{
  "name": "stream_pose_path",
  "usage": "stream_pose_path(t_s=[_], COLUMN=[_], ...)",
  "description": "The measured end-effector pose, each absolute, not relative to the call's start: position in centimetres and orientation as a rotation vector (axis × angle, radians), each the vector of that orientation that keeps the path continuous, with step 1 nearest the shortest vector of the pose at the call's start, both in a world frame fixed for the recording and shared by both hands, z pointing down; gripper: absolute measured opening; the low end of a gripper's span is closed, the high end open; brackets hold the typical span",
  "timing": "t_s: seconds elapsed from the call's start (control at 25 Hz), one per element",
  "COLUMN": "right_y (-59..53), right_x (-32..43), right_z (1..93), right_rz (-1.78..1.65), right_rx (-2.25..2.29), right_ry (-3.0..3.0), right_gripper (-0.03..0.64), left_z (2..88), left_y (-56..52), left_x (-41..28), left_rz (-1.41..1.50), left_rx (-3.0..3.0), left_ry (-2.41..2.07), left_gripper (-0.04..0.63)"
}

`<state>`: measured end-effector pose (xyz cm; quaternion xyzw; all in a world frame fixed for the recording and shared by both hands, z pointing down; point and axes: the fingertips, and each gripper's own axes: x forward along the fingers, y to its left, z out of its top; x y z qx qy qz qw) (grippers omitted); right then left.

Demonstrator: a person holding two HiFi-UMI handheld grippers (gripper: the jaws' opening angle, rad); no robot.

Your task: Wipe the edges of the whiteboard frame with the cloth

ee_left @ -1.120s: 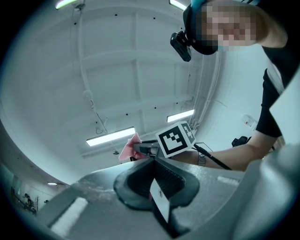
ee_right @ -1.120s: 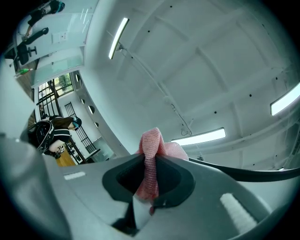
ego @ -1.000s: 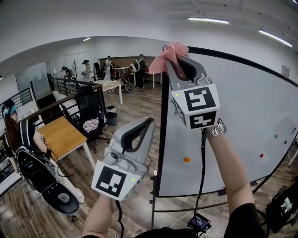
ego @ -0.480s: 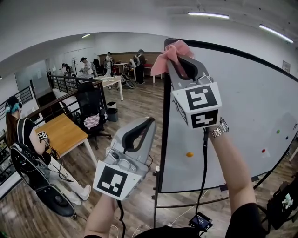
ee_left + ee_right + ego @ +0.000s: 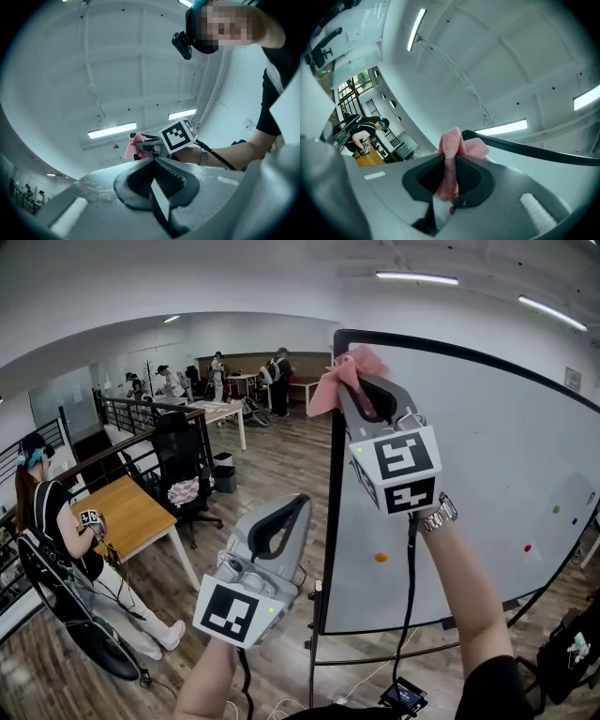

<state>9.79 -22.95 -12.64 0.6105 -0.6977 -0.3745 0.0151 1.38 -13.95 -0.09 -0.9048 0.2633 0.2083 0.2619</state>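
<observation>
Cloth (image 5: 336, 376) pinched in right gripper (image 5: 353, 381) jaws, half hidden; left gripper (image 5: 299, 502) jaws together, empty.

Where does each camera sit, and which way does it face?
Head view: on the person's head, facing the whiteboard; left gripper, right gripper and forearms show.
Left gripper view: on the left gripper, facing the ceiling; its shut jaws show.
Right gripper view: on the right gripper, facing up at the frame; jaws clamp the cloth.
Shared: all show the cloth.
</observation>
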Motion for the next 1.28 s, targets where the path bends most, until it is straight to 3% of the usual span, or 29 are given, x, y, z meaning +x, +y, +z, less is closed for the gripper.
stream_pose_path(t_s=[1.28], right_y=[-23.0], right_x=[9.4], right_z=[-7.2], right_rz=[-1.075], right_rx=[1.869], right_ry=[-2.17], right_gripper=[0.051], left_z=[3.6], left_y=[-13.4], left_x=[0.8], left_rz=[0.557], left_rx=[-2.527], left_ry=[0.742], left_gripper=[0.0])
